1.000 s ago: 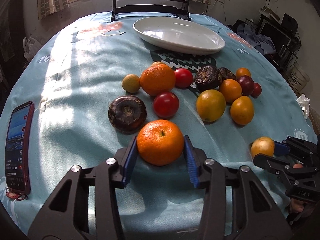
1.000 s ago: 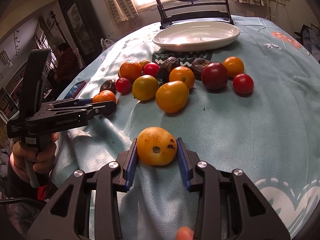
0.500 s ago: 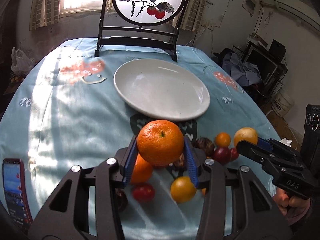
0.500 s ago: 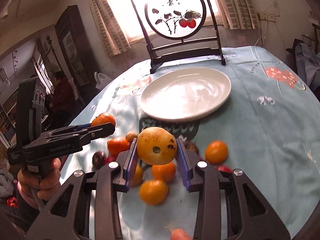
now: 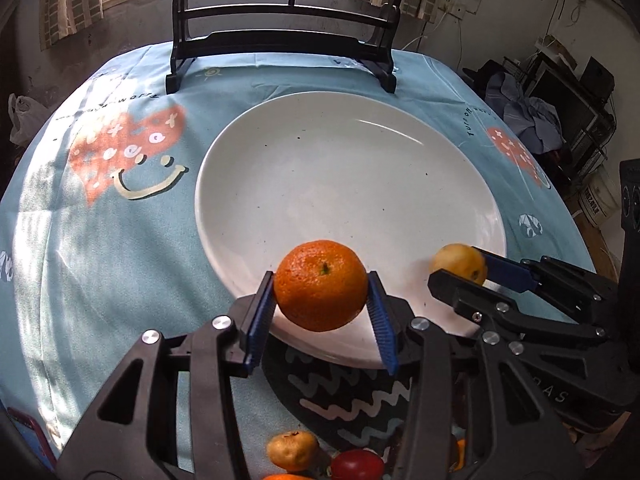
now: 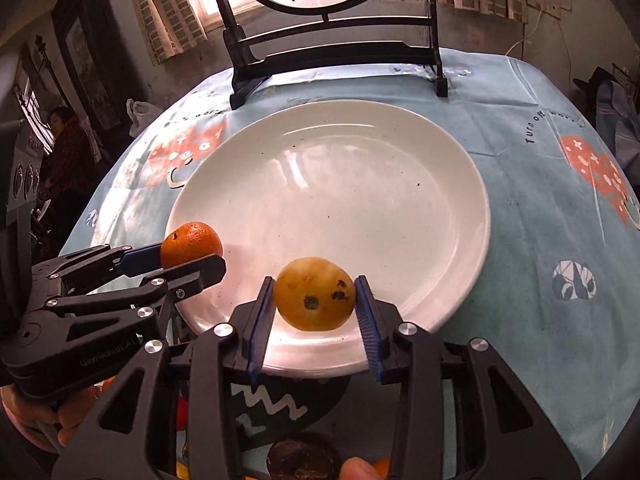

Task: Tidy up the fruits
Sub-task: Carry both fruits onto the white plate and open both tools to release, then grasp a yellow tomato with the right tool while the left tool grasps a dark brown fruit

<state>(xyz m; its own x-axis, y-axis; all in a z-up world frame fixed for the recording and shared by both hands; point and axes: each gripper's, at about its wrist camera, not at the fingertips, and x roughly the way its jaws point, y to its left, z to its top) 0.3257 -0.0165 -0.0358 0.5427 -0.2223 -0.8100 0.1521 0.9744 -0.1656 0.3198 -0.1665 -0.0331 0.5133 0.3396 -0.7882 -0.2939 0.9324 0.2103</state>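
The orange [image 5: 321, 285] is pinched between the two blue pads of the left gripper [image 5: 321, 312] and hangs over the near rim of the white plate [image 5: 312, 168], not touching it. The right gripper [image 6: 316, 316] grips the spotted yellow fruit [image 6: 315, 293] in the same way, just beside. I think both are held high to clear the rim before they are set down inside; some fruits lie on the tablecloth [image 5: 100, 240] below.

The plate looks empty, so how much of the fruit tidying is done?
Nothing is on the white plate yet. In hand: the left gripper holds an orange and the right gripper holds a spotted yellow fruit, both over the plate's near edge. Left: releasing those two, then fetching the red tomato and other fruit on the cloth.
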